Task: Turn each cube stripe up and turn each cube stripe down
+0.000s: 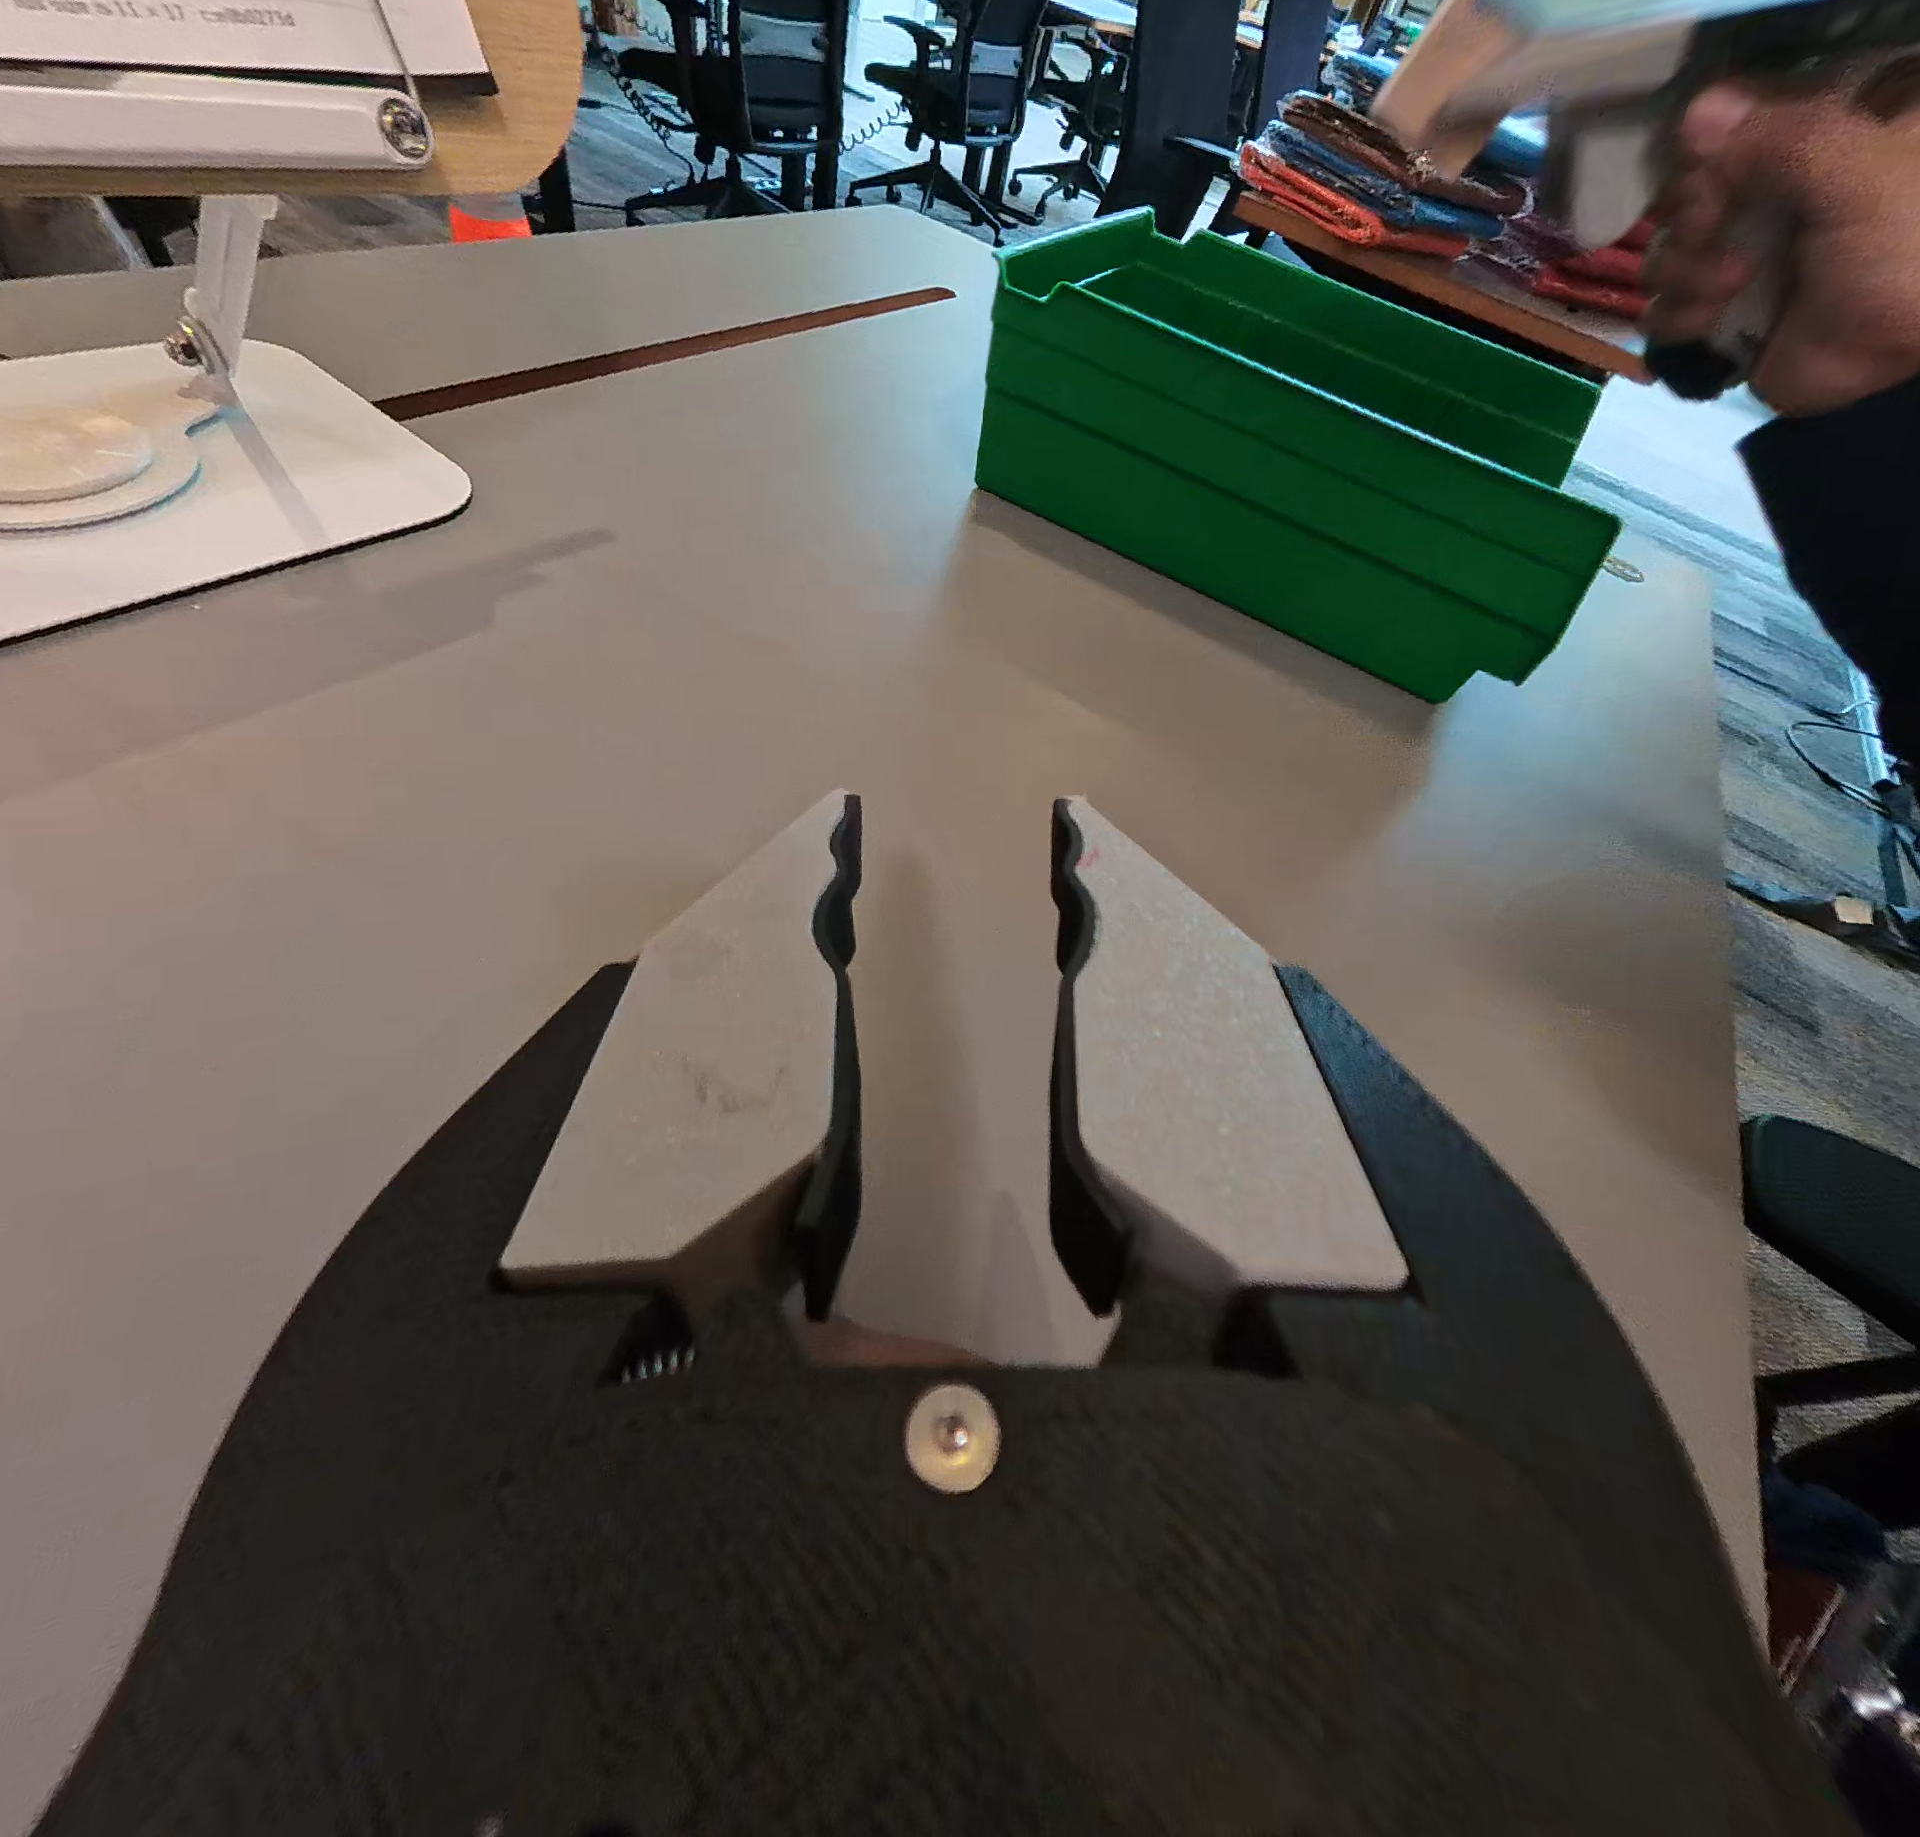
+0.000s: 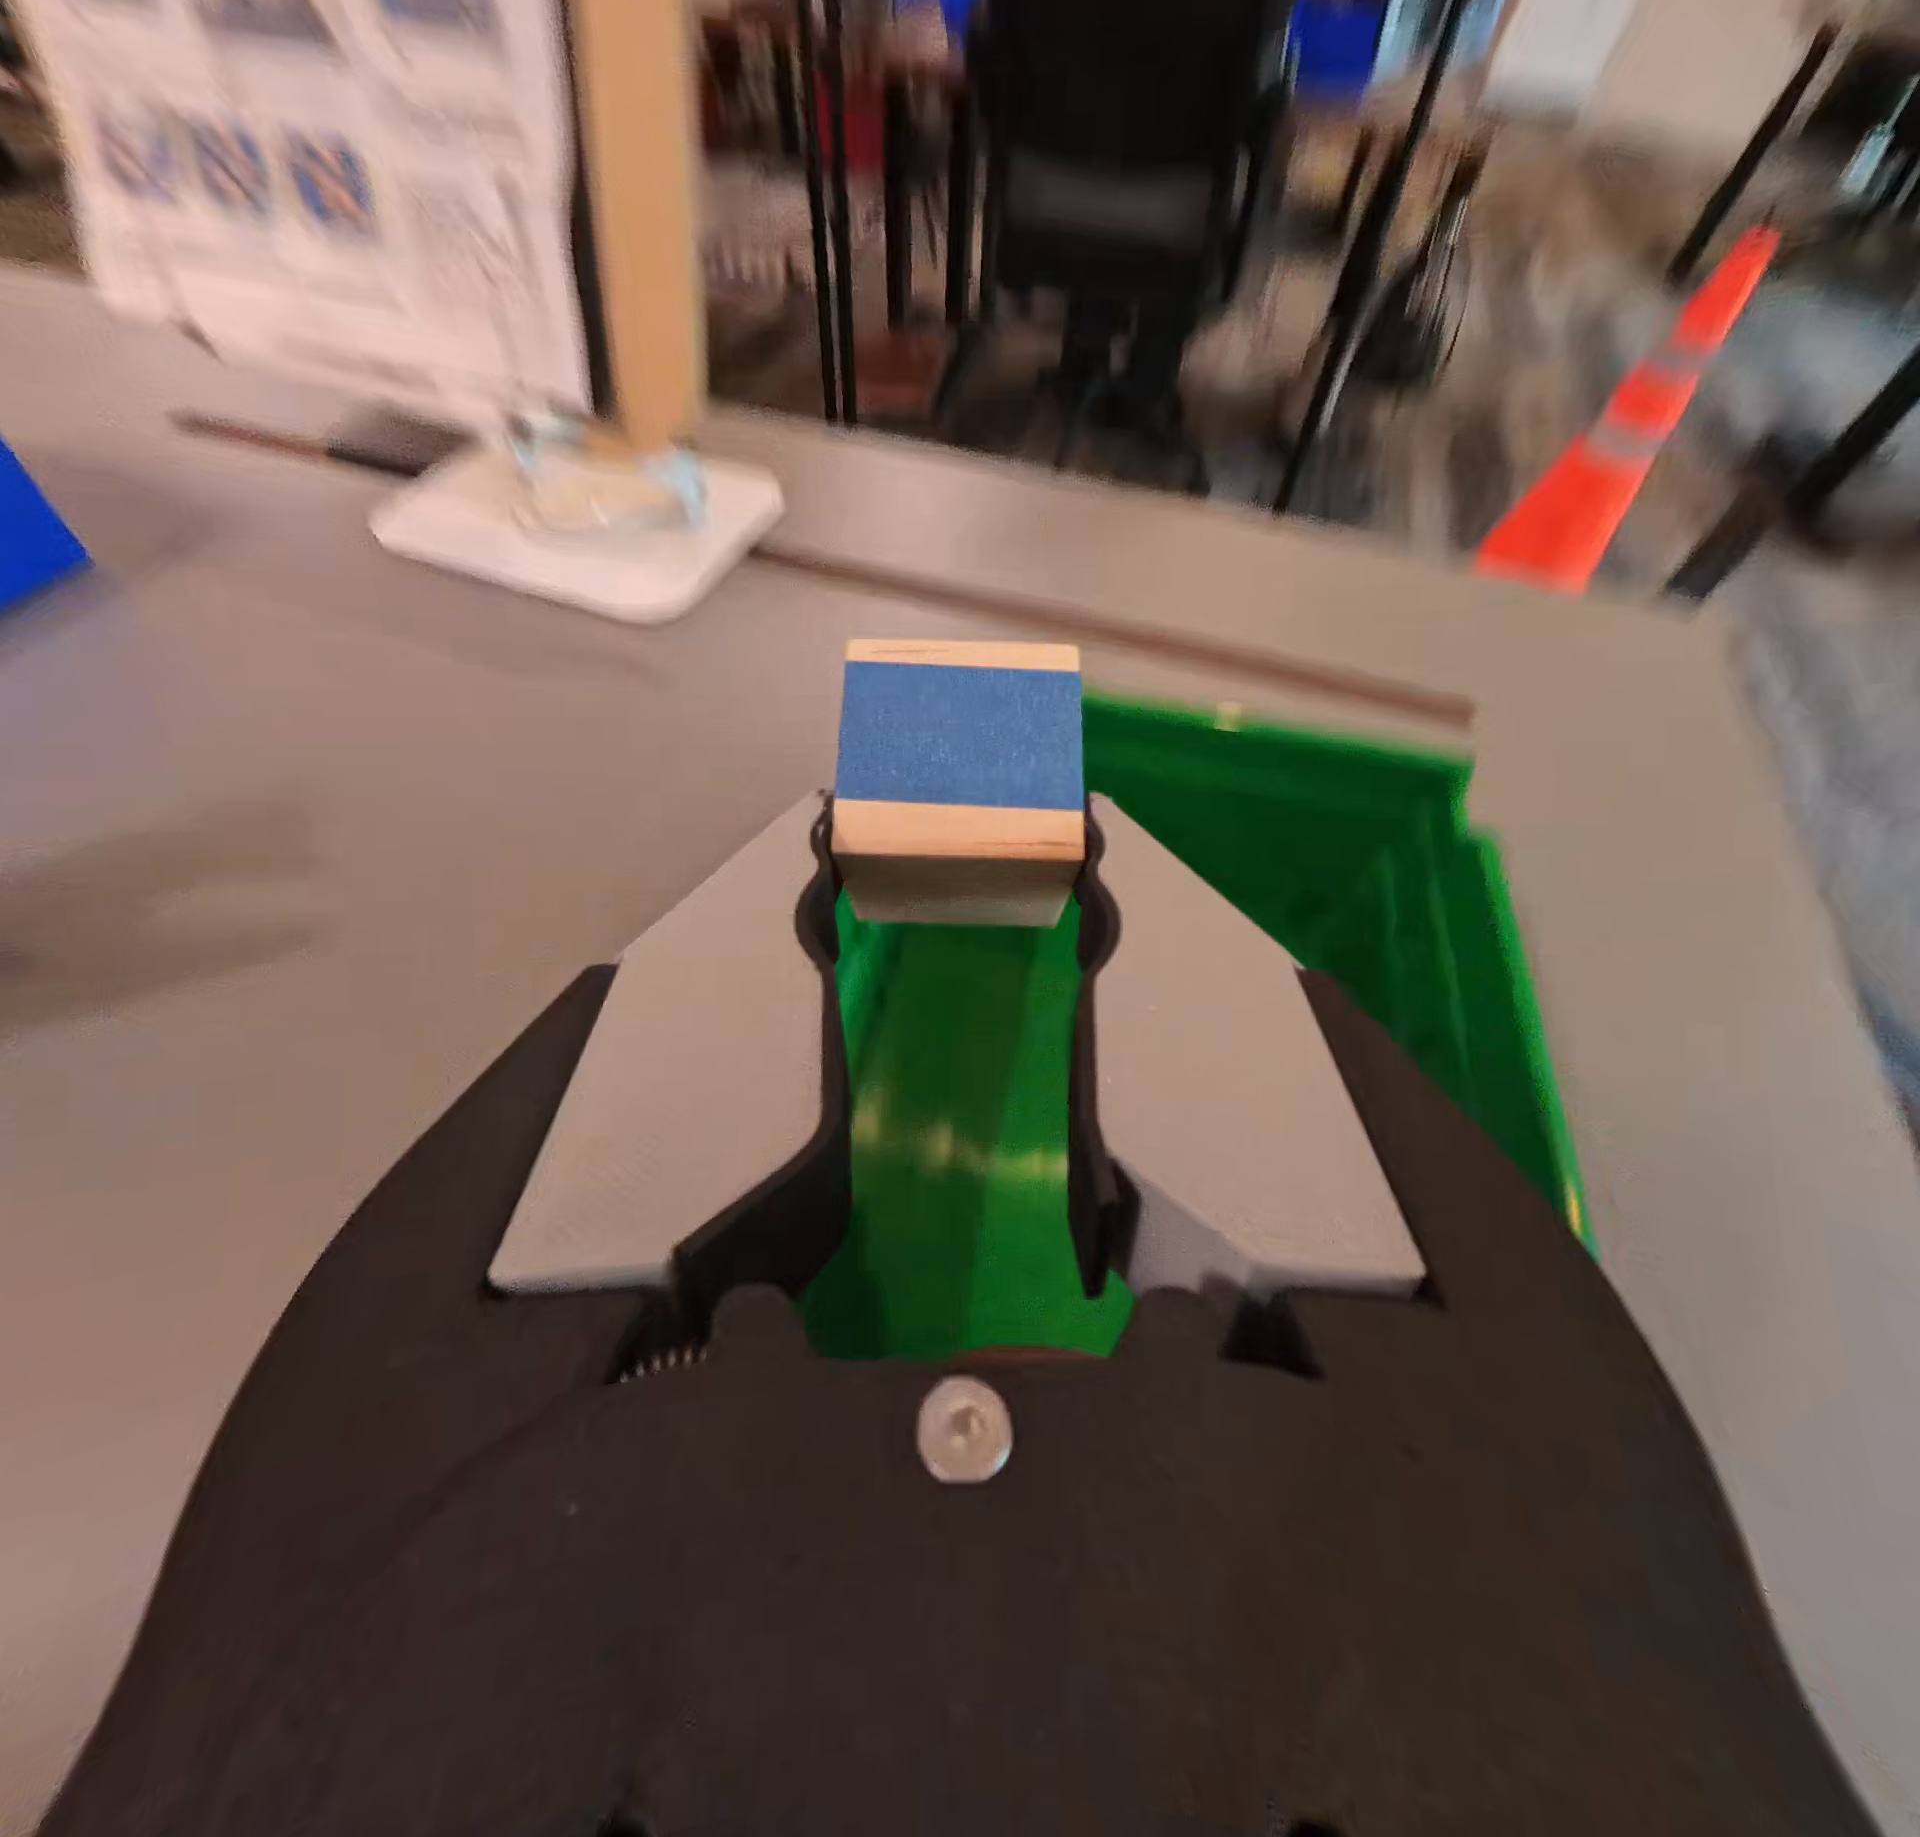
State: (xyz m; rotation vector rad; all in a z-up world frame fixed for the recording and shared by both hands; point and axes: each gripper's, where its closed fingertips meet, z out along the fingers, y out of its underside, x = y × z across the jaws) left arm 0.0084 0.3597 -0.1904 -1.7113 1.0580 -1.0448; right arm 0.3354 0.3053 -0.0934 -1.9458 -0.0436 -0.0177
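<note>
My right gripper [image 2: 958,831] is shut on a wooden cube [image 2: 958,769] with a blue stripe across its upper face. It holds the cube in the air above the green bin [image 2: 1351,904]. My left gripper [image 1: 956,811] is open and empty, low over the grey table [image 1: 623,696]. In the left wrist view the right gripper [image 1: 1538,73] shows blurred at the top right, held by a hand, with the wooden cube [image 1: 1439,88] at its tip above the green bin [image 1: 1278,499]. The inside of the bin is mostly hidden.
A white stand base [image 1: 208,478] with a sign board sits at the back left of the table; it also shows in the right wrist view [image 2: 582,530]. An orange cone [image 2: 1631,416], office chairs [image 1: 966,73] and folded cloths [image 1: 1382,177] lie beyond the table.
</note>
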